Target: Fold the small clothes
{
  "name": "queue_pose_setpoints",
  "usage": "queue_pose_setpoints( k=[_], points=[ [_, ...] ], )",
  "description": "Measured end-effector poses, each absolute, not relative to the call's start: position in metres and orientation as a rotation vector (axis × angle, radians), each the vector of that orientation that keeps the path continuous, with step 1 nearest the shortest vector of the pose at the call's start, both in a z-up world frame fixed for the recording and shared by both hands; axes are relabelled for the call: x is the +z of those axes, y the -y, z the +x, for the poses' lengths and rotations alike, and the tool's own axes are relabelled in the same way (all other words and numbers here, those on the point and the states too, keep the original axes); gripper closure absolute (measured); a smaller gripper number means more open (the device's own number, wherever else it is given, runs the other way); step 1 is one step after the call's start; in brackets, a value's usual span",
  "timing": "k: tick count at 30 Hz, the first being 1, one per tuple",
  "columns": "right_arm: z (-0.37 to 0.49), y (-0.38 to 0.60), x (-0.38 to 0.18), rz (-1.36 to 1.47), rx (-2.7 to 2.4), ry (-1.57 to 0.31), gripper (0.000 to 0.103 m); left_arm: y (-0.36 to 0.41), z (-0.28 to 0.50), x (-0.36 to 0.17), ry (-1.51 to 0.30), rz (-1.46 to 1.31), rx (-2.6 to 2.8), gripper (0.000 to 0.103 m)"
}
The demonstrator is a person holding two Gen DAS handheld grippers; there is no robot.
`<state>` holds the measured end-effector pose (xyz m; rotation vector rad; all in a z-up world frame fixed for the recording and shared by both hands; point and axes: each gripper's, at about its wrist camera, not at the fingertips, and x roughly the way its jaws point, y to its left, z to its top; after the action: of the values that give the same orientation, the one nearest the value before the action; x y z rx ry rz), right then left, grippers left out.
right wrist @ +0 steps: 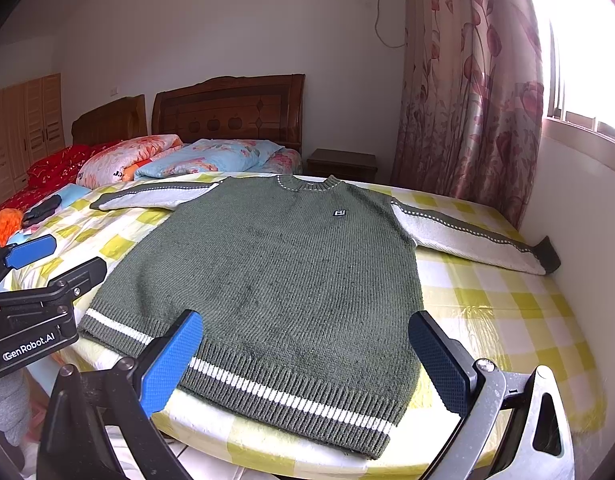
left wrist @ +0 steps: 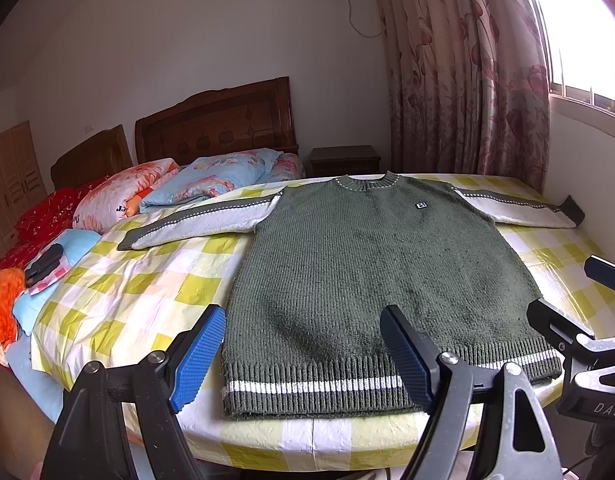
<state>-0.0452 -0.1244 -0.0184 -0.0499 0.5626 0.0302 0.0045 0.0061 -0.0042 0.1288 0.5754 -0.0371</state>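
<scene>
A green sweater (left wrist: 371,280) lies flat on the bed (left wrist: 147,280), face up, right in front of both claws. Its two gray and white sleeves are spread out wide to the sides. The neck hole is on the far side from the claws, and the striped bottom edge (left wrist: 319,386) is the part closest to them. A small badge (left wrist: 421,205) sits on the chest, up near the neck.

The left claw (left wrist: 303,356) hangs just over the near edge of the bed. Its two blue fingers (left wrist: 197,360) are wide apart and hold nothing. The striped bottom edge of the sweater lies between them and a bit past them. The left finger is just off the sweater's side, over the yellow checked sheet (left wrist: 119,292). The other finger is over the striped edge. I cannot tell if the fingers touch the cloth.

The right claw (right wrist: 307,360) is close beside the left one, by the same bottom edge. Its blue fingers (right wrist: 173,364) are wide apart too, with nothing in them. The sweater's bottom corner lies between them.

From the right claw, the left claw (right wrist: 39,276) shows off to the left side, near the sweater's other bottom corner.

Far past the sweater are flowery pillows (left wrist: 211,178) and a brown wood headboard (left wrist: 215,124). A pink curtain (left wrist: 467,72) hangs to the far right, by a bright window (left wrist: 579,28). The right sleeve's dark cuff (right wrist: 547,254) lies up against the white wall (right wrist: 587,220).
</scene>
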Motion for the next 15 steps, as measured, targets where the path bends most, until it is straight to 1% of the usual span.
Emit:
queue_pose_setpoints(
  k=[15],
  points=[
    [-0.0436, 0.1264, -0.0213, -0.032, 0.033, -0.577, 0.000, -0.0076, 0.0057, -0.0075, -0.590, 0.122, -0.040, 0.022]
  ],
)
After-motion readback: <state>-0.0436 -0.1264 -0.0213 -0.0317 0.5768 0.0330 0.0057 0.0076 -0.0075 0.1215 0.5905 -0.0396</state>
